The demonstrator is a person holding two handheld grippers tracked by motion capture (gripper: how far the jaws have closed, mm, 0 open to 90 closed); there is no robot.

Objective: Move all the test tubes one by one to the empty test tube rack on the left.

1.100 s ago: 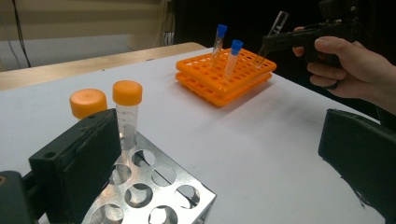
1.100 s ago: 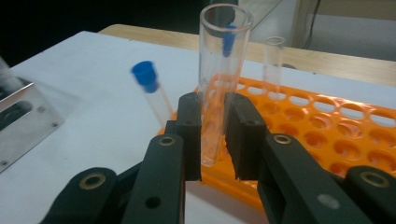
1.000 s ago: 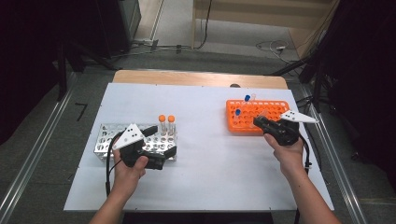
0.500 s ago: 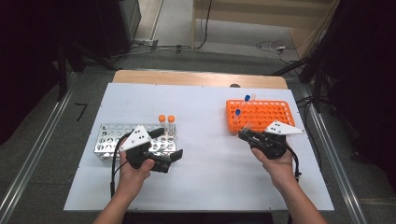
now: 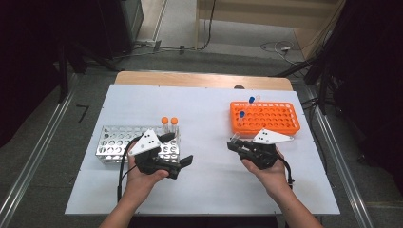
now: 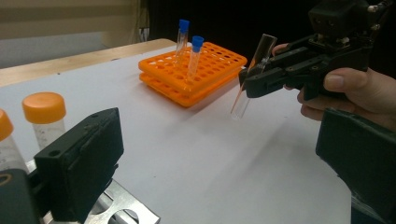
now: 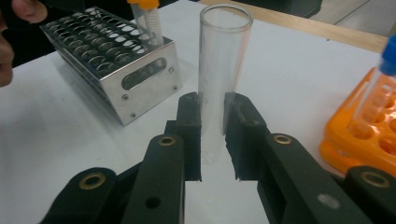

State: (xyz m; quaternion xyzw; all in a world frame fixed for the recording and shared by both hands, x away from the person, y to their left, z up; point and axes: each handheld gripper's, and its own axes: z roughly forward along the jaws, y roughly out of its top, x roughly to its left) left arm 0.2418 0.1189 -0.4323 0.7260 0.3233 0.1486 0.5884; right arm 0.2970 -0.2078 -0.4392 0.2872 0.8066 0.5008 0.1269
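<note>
Right of centre, just near the orange rack point(image 5: 266, 117), the right gripper point(image 5: 234, 144) is clamped on an open glass tube point(image 7: 219, 70), held above the table point(image 5: 209, 190). Left, beside the steel rack point(image 5: 111, 142), the left gripper point(image 5: 178, 152) gapes empty.

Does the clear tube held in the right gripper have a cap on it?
No. In the right gripper view the clear tube, clamped in the right gripper, shows an open round rim at its top.

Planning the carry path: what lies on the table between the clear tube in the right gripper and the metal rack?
Bare white table in the high view, apart from the left gripper beside the metal rack.
</note>
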